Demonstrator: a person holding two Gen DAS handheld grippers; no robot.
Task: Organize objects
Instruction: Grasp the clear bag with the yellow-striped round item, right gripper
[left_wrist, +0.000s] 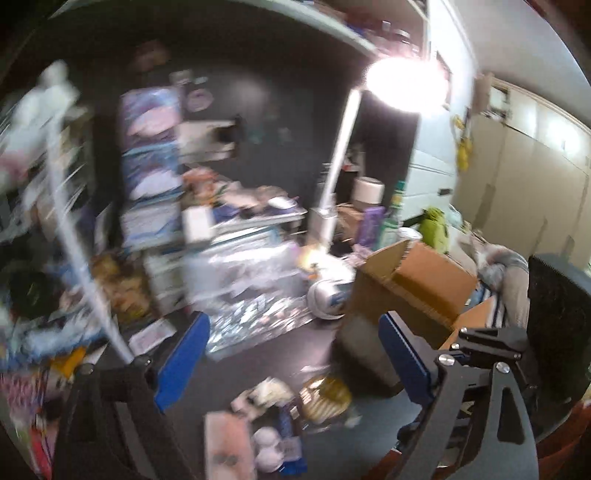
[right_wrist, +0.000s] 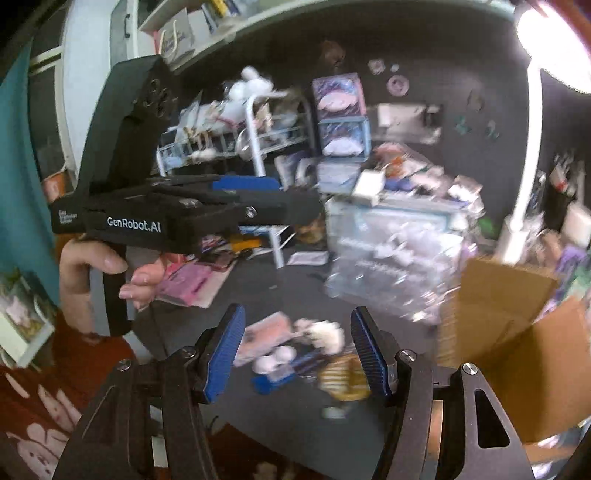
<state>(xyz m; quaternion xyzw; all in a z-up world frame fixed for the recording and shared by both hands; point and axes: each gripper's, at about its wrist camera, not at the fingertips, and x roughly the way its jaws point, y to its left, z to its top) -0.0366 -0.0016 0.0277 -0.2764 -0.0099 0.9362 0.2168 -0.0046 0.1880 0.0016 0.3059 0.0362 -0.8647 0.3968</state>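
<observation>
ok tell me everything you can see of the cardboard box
The cardboard box is plain brown corrugated board, open at the top with its flaps standing up and outward. It sits at the right of the dark desk, past the loose small items. In the right wrist view its inside shows bare brown walls; whether anything lies in it cannot be told. Its edges are blurred. In the left wrist view another brown flap shows low beside it. Neither gripper touches it.
</observation>
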